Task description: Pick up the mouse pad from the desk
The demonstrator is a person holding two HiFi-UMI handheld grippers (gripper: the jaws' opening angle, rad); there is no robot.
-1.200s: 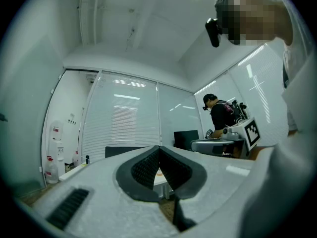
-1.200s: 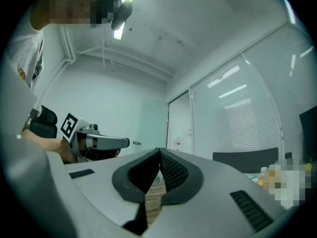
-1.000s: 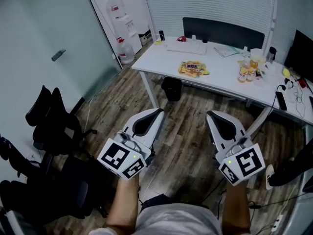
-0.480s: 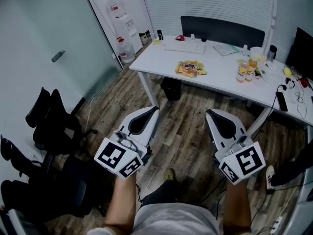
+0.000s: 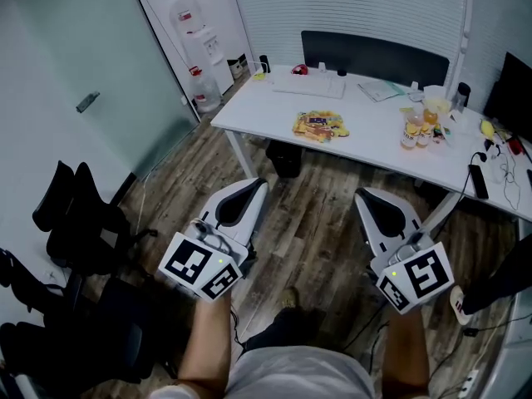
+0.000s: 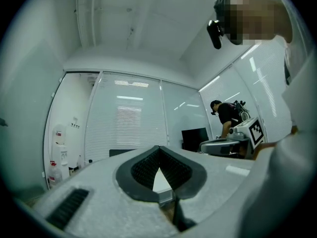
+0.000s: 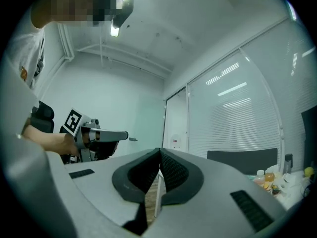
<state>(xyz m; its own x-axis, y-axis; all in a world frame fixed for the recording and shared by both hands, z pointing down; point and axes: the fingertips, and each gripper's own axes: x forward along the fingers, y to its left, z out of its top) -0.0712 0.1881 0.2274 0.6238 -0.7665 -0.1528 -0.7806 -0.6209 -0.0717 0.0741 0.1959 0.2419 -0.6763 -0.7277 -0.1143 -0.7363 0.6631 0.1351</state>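
You're at the approach step: left gripper (image 5: 252, 188) has its fingers closed on nothing, well short of the table (image 5: 366, 133). The pad, probably that pale flat rectangle (image 5: 309, 84) at the far left end, runs lengthwise along the back edge. Right gripper (image 5: 366, 198) is closed and empty too. Next, get closer and open one.

You're in an office: a white tabletop (image 5: 366, 144) carries a keyboard (image 5: 309, 84) and a monitor (image 5: 509, 98). Black swivel chairs (image 5: 79, 223) stand to your left, and a water dispenser (image 5: 199, 44) stands beside slatted blinds (image 5: 357, 7).
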